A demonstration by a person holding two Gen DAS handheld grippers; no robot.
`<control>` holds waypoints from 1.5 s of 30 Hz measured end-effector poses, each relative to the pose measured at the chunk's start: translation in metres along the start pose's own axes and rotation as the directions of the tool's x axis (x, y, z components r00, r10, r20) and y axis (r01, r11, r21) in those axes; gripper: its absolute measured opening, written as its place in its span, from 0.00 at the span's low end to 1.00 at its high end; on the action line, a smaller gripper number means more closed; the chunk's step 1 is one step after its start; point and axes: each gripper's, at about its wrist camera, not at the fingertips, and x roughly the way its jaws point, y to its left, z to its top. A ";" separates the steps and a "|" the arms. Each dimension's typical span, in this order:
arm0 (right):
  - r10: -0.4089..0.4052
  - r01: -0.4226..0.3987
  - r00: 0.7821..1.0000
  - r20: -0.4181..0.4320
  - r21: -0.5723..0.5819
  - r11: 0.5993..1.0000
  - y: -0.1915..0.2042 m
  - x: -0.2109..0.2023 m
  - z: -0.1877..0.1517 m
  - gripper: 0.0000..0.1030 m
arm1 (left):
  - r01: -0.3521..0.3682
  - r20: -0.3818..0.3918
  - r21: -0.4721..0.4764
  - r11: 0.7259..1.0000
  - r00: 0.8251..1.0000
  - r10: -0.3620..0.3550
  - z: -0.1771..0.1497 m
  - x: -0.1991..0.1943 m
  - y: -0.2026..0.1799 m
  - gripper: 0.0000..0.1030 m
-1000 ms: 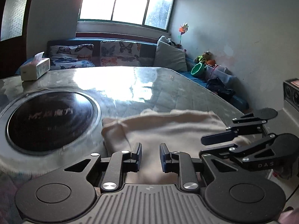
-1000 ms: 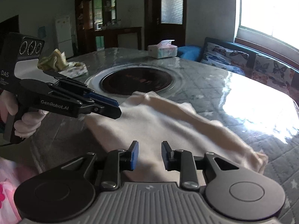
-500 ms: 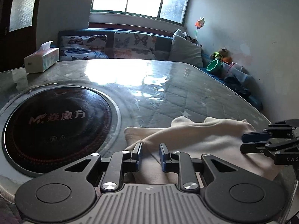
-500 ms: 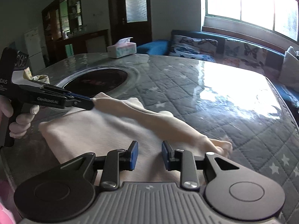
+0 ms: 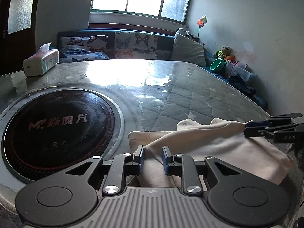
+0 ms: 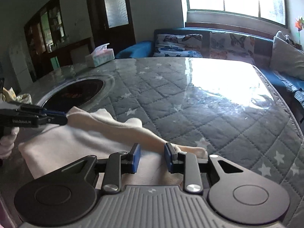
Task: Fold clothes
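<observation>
A cream cloth (image 5: 209, 144) lies folded at the near edge of the table, with one raised fold stretched as a ridge between both grippers. My left gripper (image 5: 153, 157) is shut on the left end of that fold, next to the round black hob (image 5: 57, 131). The right wrist view shows the left gripper (image 6: 62, 118) from the side, with the cloth (image 6: 76, 144) pinched at its tip. My right gripper (image 6: 152, 157) is shut on the other end of the fold. In the left wrist view the right gripper (image 5: 247, 128) grips the cloth's far right corner.
The table (image 5: 190, 95) has a grey quilted star cover under glass. A tissue box (image 5: 40, 62) stands at its far left. A yellowish crumpled cloth (image 6: 19, 97) lies beyond the hob. A sofa with butterfly cushions (image 5: 133, 43) runs under the window. A white-gloved hand (image 6: 7, 142) holds the left gripper.
The two grippers have drawn apart, each keeping its hold, and the loose fold has been pulled into a long ridge. The right gripper rolled and shifted rightward along the table edge.
</observation>
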 end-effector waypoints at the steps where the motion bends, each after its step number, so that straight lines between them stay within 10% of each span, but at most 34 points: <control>1: -0.003 0.003 1.000 0.008 0.000 1.000 0.000 -0.003 0.000 0.27 | 0.000 0.000 0.001 1.000 1.000 0.000 0.000 0.000 0.000 0.22; 45: 0.015 -0.015 0.999 0.029 0.012 1.000 0.031 -0.057 -0.049 0.33 | -0.028 -0.030 -0.049 0.998 0.999 0.026 -0.040 -0.060 0.001 0.31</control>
